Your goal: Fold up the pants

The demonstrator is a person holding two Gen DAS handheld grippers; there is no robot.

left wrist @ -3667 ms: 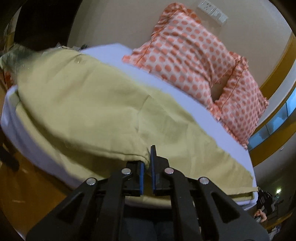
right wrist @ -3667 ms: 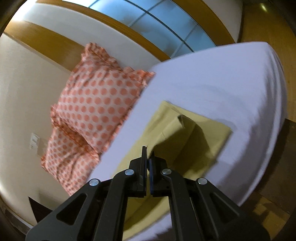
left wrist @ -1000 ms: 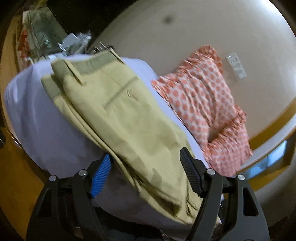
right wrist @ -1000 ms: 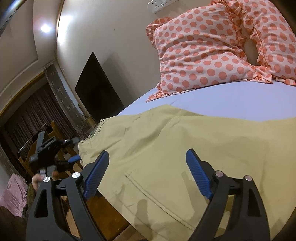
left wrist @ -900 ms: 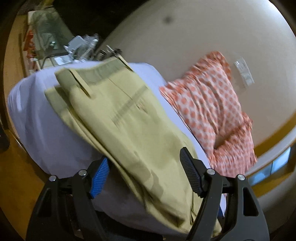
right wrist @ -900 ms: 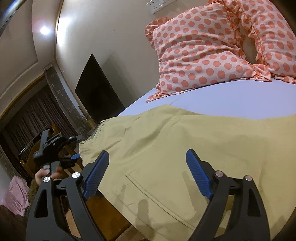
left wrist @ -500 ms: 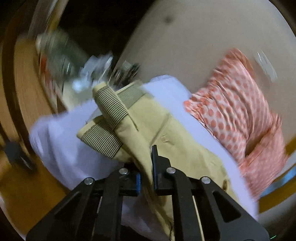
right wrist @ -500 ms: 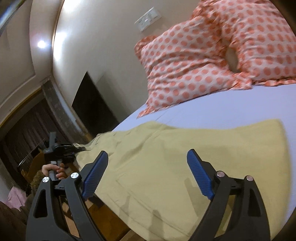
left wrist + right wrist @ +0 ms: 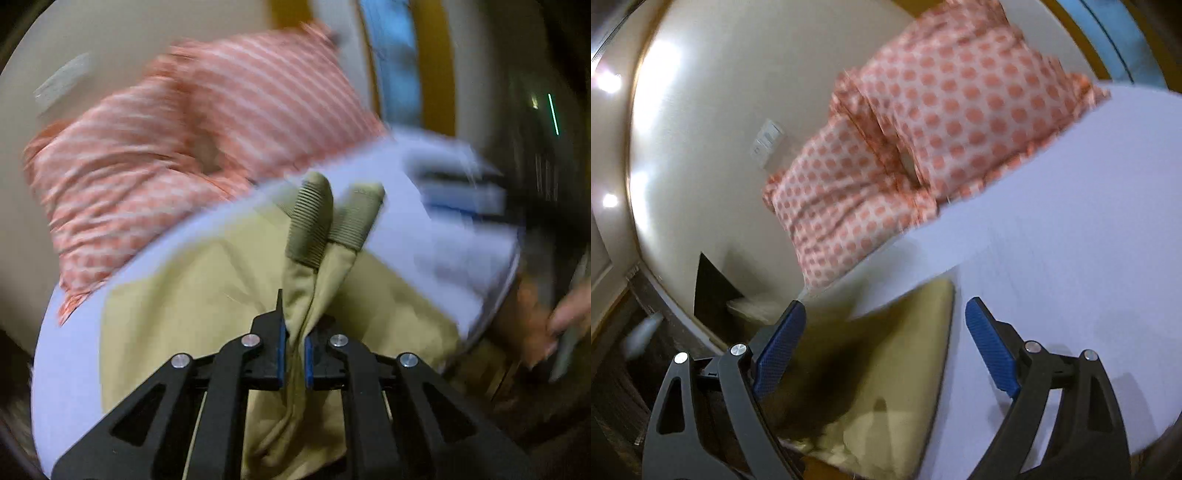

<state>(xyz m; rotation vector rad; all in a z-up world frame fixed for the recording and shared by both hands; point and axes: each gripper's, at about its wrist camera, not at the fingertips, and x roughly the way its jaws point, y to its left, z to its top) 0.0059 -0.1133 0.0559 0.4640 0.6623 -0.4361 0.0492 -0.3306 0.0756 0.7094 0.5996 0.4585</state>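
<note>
Two layers of the khaki pants (image 9: 221, 295) were pinched in the clenched left gripper (image 9: 293, 354), waistband lifted above the bed (image 9: 70, 354), presumably to carry it over for a fold. Beside the bed's polka-dot pillows (image 9: 923, 147), the right gripper (image 9: 882, 347) hung spread and empty over the cloth. No legible writing showed.

Left hand-held gripper (image 9: 293, 349): jaws closed, blue pads clamped on a bunched ridge of the pants (image 9: 306, 295); the fabric runs up and forward from between its fingers. Right hand-held gripper (image 9: 884, 350): jaws spread wide, nothing between the pads, pants edge lying below the gap.
</note>
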